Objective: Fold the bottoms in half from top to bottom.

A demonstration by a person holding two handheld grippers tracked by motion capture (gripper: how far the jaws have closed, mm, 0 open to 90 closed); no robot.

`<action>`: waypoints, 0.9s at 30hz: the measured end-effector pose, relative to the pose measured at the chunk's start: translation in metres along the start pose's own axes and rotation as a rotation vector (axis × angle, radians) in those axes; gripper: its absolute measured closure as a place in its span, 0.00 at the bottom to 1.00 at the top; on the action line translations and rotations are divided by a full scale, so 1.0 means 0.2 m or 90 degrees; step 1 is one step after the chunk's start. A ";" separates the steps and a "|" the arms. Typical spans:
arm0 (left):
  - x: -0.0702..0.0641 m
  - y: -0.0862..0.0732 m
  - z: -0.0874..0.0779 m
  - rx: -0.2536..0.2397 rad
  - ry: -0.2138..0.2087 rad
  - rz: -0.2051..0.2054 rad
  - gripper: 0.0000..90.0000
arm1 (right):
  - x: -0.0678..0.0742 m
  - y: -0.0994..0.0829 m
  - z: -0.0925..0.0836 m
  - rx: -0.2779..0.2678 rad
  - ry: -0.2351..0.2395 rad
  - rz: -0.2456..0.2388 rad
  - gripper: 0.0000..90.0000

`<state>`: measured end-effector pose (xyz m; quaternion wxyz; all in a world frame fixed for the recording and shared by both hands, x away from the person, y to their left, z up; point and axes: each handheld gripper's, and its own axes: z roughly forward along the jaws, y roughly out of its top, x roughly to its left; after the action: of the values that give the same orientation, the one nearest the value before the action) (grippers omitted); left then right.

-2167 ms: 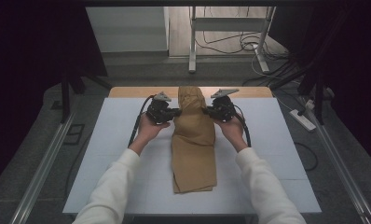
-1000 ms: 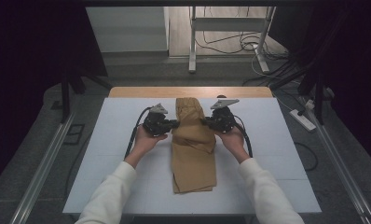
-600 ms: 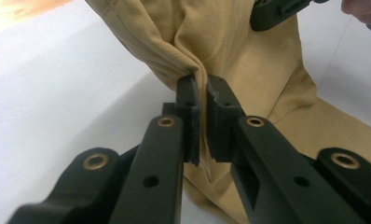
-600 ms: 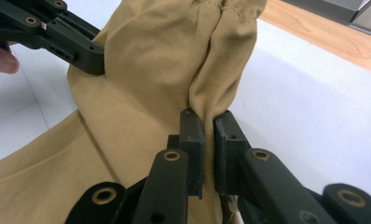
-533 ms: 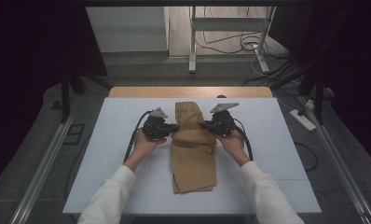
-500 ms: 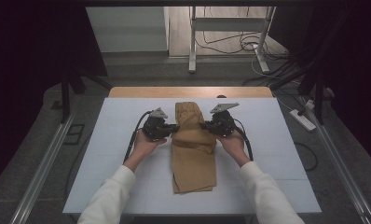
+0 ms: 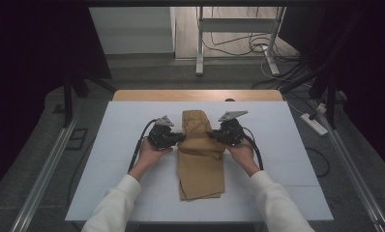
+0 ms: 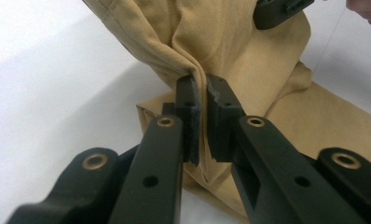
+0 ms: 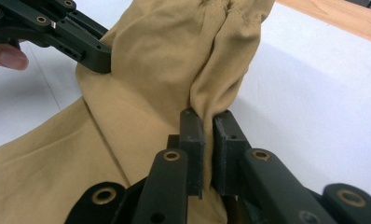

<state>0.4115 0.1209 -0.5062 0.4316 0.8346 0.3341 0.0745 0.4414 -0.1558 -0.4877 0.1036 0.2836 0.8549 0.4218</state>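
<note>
Left gripper [image 8: 201,100]: matte black jaws clamped on a pinched ridge of the tan trousers [image 7: 200,154], fabric squeezed thin between the pads. Right gripper [image 9: 207,126]: jaws likewise closed on a vertical fold of the same cloth at the opposite edge. In the high view, left gripper [image 7: 178,138] and right gripper [image 7: 212,136] face each other across the garment, each topped with a grey three-cornered plate. Trousers: soft woven cotton-like weave, visible stitched seams, gathered at the far end. Folded into a long strip lying mid-table on the smooth white table surface [image 7: 108,159]; upper part lifted, creased and bunched between the grippers, lower part flat, layered edges squared.
</note>
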 end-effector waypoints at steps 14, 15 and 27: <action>-0.03 -0.03 0.00 0.008 -0.005 0.003 0.92 | 0.03 -0.04 -0.01 -0.002 0.010 0.000 0.92; -0.03 -0.04 0.00 0.009 -0.005 0.003 0.92 | 0.03 -0.04 -0.01 -0.002 0.011 0.000 0.92; -0.06 -0.08 0.00 0.009 -0.012 0.000 0.92 | 0.07 -0.08 -0.03 0.001 0.014 -0.008 0.92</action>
<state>0.3945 0.1207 -0.5162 0.4289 0.8383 0.3306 0.0639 0.4203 -0.1591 -0.4955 0.0968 0.2736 0.8581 0.4235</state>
